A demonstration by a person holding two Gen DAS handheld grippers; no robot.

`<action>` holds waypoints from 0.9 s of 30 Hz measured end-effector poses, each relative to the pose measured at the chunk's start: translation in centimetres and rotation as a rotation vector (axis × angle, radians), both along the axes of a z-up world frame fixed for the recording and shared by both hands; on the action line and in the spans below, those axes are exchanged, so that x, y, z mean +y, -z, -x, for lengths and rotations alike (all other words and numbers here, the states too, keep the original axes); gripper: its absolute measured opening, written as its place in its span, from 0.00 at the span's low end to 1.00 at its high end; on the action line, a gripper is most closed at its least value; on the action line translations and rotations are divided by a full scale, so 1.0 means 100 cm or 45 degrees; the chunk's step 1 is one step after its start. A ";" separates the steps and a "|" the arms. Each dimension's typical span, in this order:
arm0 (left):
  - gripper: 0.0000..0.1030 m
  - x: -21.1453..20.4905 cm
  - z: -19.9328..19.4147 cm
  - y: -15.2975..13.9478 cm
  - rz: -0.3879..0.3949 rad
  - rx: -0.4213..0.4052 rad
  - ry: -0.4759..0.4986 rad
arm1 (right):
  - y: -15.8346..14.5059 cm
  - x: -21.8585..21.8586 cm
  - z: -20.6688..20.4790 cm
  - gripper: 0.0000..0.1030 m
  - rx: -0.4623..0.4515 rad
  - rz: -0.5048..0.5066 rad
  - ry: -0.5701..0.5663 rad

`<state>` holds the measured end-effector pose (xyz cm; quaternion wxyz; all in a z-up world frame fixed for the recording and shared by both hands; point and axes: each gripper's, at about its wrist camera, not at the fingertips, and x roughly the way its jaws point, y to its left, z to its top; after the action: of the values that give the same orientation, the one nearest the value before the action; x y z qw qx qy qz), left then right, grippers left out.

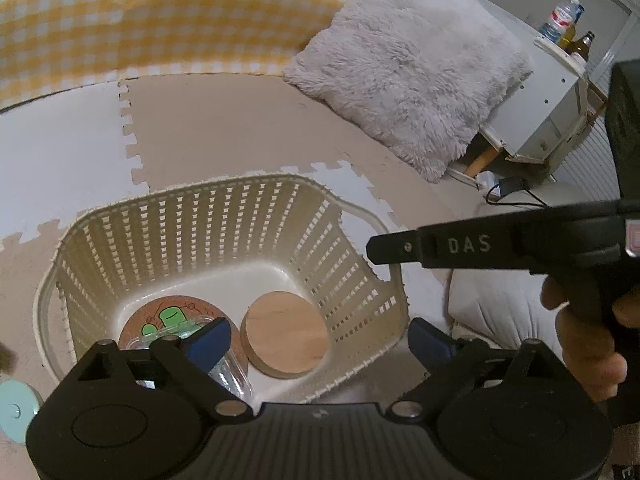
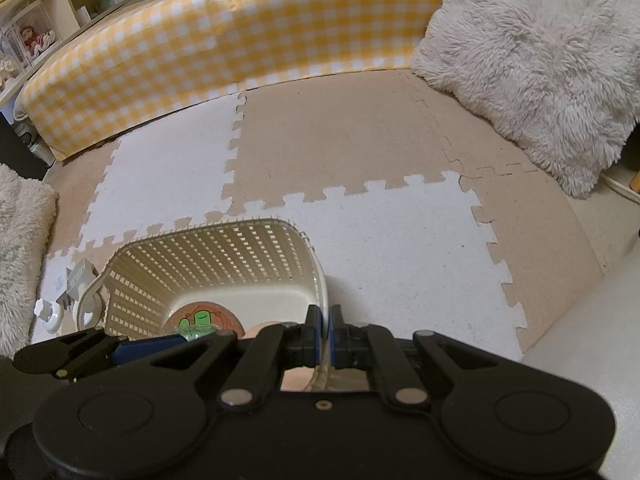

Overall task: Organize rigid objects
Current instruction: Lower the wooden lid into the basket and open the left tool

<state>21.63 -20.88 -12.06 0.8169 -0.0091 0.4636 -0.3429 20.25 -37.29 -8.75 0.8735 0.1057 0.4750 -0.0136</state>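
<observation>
The floor is showing as interlocking foam mats (image 2: 360,132) in alternating beige and white squares, joined by toothed edges. A yellow-and-white checked cushion (image 2: 240,40) is running along the far side of the mats, and a shaggy grey-white pillow (image 1: 408,76) is lying at its right end, leaning against a white cabinet (image 1: 556,92) on which several bottles (image 1: 566,20) are standing. Shelving with small items is appearing at the upper left of the right wrist view.

The cream slatted basket (image 1: 224,236) is sitting on the mats just below both cameras. Inside it, a plain round wooden disc (image 1: 286,334) is lying on the bottom beside a cork coaster printed with green cactus figures (image 1: 168,314); a clear plastic case (image 1: 230,372) is lying partly over the coaster, its lower part hidden by the tool body.

The left gripper (image 1: 316,340) is hovering over the basket with its blue-padded fingers spread wide and nothing between them. The right gripper (image 2: 325,328) is standing with its pads pressed together on the basket's near right rim, the wall pinched between them. A white plug adapter (image 2: 78,280) is lying on the mat just left of the basket, and a pale blue round object (image 1: 18,408) is showing at the left edge of the left wrist view.
</observation>
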 end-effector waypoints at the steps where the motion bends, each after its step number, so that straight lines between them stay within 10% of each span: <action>1: 0.94 0.000 0.002 -0.001 -0.004 -0.005 0.004 | 0.000 0.000 0.000 0.04 0.000 -0.001 0.000; 27: 1.00 0.053 0.039 -0.066 -0.086 -0.250 -0.047 | 0.002 0.000 -0.001 0.04 0.002 -0.001 -0.003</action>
<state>17.73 -15.57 -5.45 0.8644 0.0437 0.3924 -0.3112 20.39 -37.32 -8.95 0.8732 0.1055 0.4757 -0.0124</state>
